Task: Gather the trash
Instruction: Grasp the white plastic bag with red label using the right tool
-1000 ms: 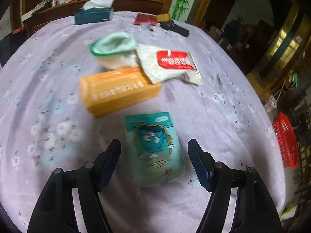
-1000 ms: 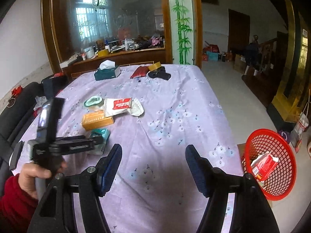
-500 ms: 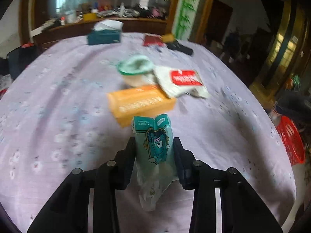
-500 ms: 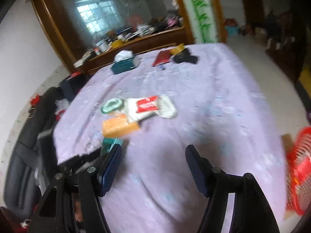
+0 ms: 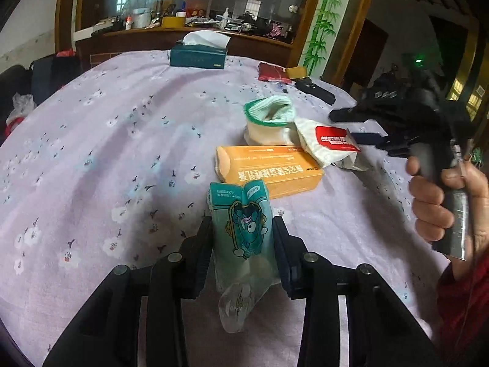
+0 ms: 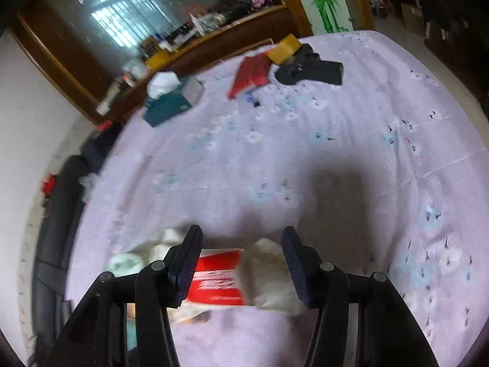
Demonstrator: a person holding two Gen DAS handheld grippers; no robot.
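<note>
Teal snack pouch [image 5: 243, 232] clamped between my left gripper's [image 5: 243, 241] pads, upright, its clear bottom end hanging below the fingers, lifted off the lilac flowered tablecloth [image 5: 91, 168]. Just past it on the cloth: orange box [image 5: 269, 168] lying flat, then the white wrapper with red label [image 5: 331, 143] overlapping the box's far right corner, and a white cup with green rim [image 5: 269, 119] on its side touching the wrapper. My right gripper [image 6: 241, 260] is down over that wrapper [image 6: 232, 275], jaws closing, wrapper between them, pads not yet pressing on it as far as I can see; view is motion-blurred. My right hand [image 5: 443, 202] on the grip handle shows at the right edge of the left view, red sleeve [image 5: 464, 305] below it. Farther back: teal tissue box [image 5: 198, 55], red packet [image 5: 272, 72], small yellow block [image 5: 296, 72], black device [image 6: 308, 67]. Wooden sideboard [image 5: 183, 35] with clutter behind the table
</note>
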